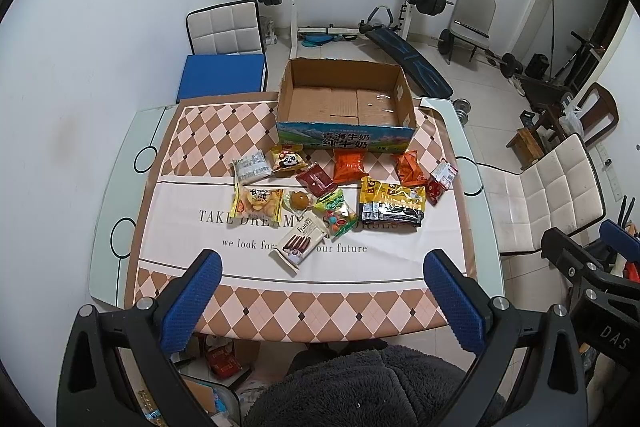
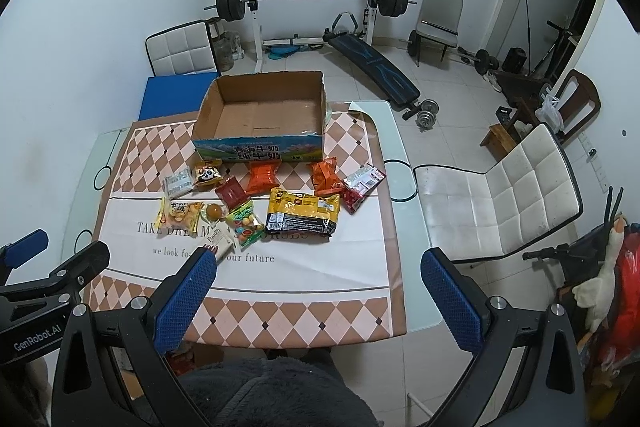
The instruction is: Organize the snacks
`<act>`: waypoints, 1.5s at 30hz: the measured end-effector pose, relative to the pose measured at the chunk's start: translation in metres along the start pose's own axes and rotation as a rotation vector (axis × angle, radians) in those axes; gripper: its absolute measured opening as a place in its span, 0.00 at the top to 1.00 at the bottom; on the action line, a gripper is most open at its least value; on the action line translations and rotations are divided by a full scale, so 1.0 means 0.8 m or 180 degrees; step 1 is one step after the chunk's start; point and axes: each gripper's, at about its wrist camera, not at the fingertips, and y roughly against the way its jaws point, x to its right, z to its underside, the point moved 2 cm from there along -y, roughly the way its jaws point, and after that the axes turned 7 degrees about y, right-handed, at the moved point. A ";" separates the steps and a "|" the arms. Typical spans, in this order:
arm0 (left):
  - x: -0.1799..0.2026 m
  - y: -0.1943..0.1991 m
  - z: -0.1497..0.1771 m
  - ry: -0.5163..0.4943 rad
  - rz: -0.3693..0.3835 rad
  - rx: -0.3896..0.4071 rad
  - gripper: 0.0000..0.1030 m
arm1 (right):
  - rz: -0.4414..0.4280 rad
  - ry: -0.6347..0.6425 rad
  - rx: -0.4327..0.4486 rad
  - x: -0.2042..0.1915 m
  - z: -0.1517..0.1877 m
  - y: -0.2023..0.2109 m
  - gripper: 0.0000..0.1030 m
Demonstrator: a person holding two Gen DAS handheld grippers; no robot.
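- Your left claw (image 1: 324, 291) and right claw (image 2: 320, 291) both hang low in their frames, spread wide and holding nothing, short of the worktop (image 1: 120, 195) edge.
- Nearest you, at frame centre, the Franzzi pack (image 1: 298, 241) overlaps the candy bag (image 1: 340, 217); closing on one could drag the other off the cloth.
- The big yellow-and-black bag (image 1: 394, 203), centre right, looks limp; pinched at a corner, it may sag and sweep the red packets (image 1: 442, 181) beside it.
- Further up, the two orange packs (image 1: 350, 167) lie just before the empty cardboard box (image 1: 346, 139); a low carry could clip its front wall and shove it.
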 end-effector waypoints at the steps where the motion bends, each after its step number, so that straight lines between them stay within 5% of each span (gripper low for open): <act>1: 0.000 -0.001 -0.001 -0.0002 -0.0003 0.0002 0.00 | 0.0002 -0.0001 0.0003 0.000 0.000 0.000 0.00; 31: -0.004 -0.017 -0.011 0.0101 -0.0029 -0.0025 0.00 | -0.0127 -0.0026 -0.0072 -0.008 -0.012 -0.028 0.00; 37: -0.041 -0.111 -0.034 0.0259 -0.0341 -0.0153 0.00 | -0.0300 -0.0101 -0.0383 0.003 -0.020 -0.121 0.00; 45: -0.070 -0.276 -0.014 0.0189 -0.0666 -0.0615 0.00 | -0.0361 0.0778 -0.1044 -0.027 -0.025 -0.338 0.00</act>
